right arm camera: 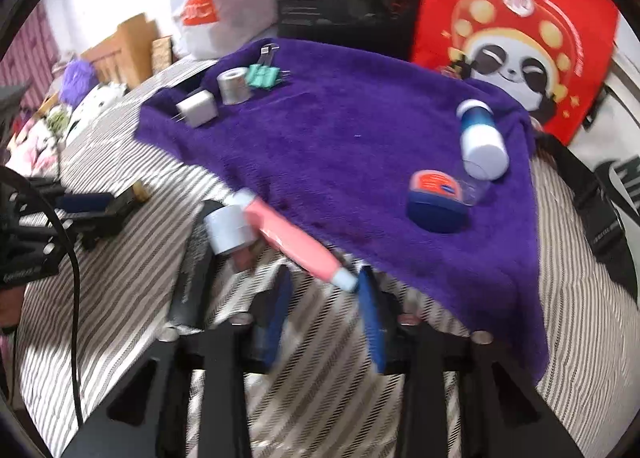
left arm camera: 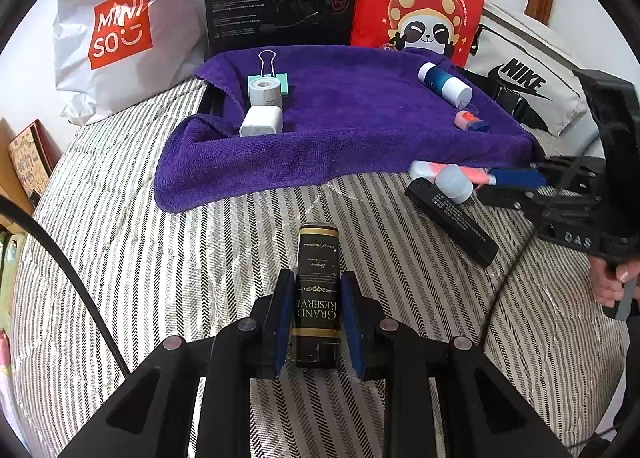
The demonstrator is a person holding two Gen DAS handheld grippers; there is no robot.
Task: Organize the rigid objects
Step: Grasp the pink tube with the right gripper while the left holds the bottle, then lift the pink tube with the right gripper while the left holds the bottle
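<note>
Right hand-held gripper [right arm camera: 324, 298] reaching for pink tube [right arm camera: 288, 242]
Its jaws looked apart; centre them first. Left hand-held gripper [left arm camera: 316, 314] gripped the black box [left arm camera: 317, 290].

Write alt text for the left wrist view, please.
The left gripper is shut on a black "Grand Reserve" box above a striped bedcover. Beyond it, a purple towel holds a white charger, a binder clip and a blue-and-white bottle.
</note>
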